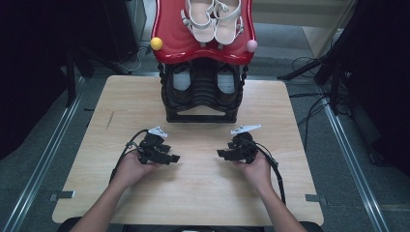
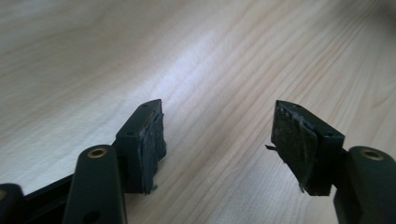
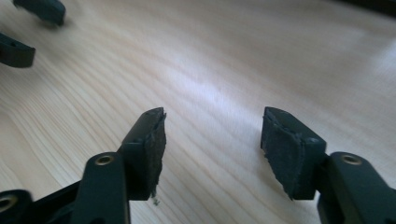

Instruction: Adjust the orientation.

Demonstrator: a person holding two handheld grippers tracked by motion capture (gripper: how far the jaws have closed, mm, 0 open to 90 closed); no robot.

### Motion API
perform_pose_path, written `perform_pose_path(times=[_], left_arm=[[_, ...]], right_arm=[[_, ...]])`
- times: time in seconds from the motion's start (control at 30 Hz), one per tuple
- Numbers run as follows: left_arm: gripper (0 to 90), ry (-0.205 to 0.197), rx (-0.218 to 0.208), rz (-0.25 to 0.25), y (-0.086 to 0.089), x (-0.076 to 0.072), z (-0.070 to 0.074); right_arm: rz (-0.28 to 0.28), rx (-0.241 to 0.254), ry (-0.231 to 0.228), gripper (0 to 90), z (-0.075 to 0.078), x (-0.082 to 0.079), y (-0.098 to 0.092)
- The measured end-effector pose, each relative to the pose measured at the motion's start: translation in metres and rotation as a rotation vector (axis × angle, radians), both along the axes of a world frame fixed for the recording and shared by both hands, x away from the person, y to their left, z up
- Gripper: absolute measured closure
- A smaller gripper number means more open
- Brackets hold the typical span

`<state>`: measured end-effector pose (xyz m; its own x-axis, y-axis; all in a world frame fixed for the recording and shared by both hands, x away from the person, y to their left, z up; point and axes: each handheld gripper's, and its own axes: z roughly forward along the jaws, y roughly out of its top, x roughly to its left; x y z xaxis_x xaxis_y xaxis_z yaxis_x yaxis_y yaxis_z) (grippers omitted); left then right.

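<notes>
Two hands rest on a light wooden table (image 1: 193, 193), each holding a black gripper. My left gripper (image 1: 175, 158) points right toward the table's middle, and in the left gripper view my left gripper (image 2: 217, 128) stands open with bare wood between its pads. My right gripper (image 1: 220, 153) points left, facing the other one across a gap. In the right gripper view my right gripper (image 3: 212, 130) is open over bare wood, and the left gripper's jaw tips (image 3: 28, 32) show at the upper left.
A two-tier shoe rack (image 1: 203, 116) stands at the table's far edge. White sandals (image 1: 212, 19) lie on its red top shelf (image 1: 169, 29); dark shoes (image 1: 181, 82) sit in the black lower tier. A yellow ball (image 1: 156, 43) and a pink ball (image 1: 251, 46) cap the shelf's corners.
</notes>
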<state>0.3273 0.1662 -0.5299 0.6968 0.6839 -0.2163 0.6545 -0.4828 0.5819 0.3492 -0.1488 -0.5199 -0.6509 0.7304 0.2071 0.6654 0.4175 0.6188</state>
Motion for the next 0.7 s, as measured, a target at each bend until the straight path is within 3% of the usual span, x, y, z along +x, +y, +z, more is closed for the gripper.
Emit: perform_pose_path(times=[0.1, 0.2, 0.23, 0.3, 0.37, 0.57, 0.7], left_arm=[[31.0, -0.058, 0.068, -0.057, -0.014, -0.008, -0.001], [24.6, -0.149, 0.160, -0.094, -0.031, -0.017, -0.004], [22.0, -0.165, 0.167, -0.115, -0.036, -0.019, -0.006], [14.1, -0.169, 0.157, -0.136, -0.043, -0.021, -0.008], [13.7, -0.180, 0.143, -0.132, -0.045, -0.021, -0.009], [13.7, -0.192, 0.132, -0.134, -0.044, -0.021, -0.010], [13.7, -0.196, 0.122, -0.137, -0.043, -0.021, -0.011]], right_arm=[[0.026, -0.076, 0.010, 38.9, -0.007, -0.002, 0.006], [0.048, -0.120, -0.019, 35.9, -0.008, -0.008, 0.013], [0.061, -0.141, -0.041, 34.3, -0.008, -0.010, 0.016], [0.081, -0.191, -0.076, 33.7, -0.009, -0.014, 0.021], [0.100, -0.216, -0.094, 32.3, -0.010, -0.016, 0.023], [0.090, -0.189, -0.087, 32.0, -0.010, -0.014, 0.020], [0.068, -0.151, -0.053, 33.1, -0.009, -0.011, 0.017]])
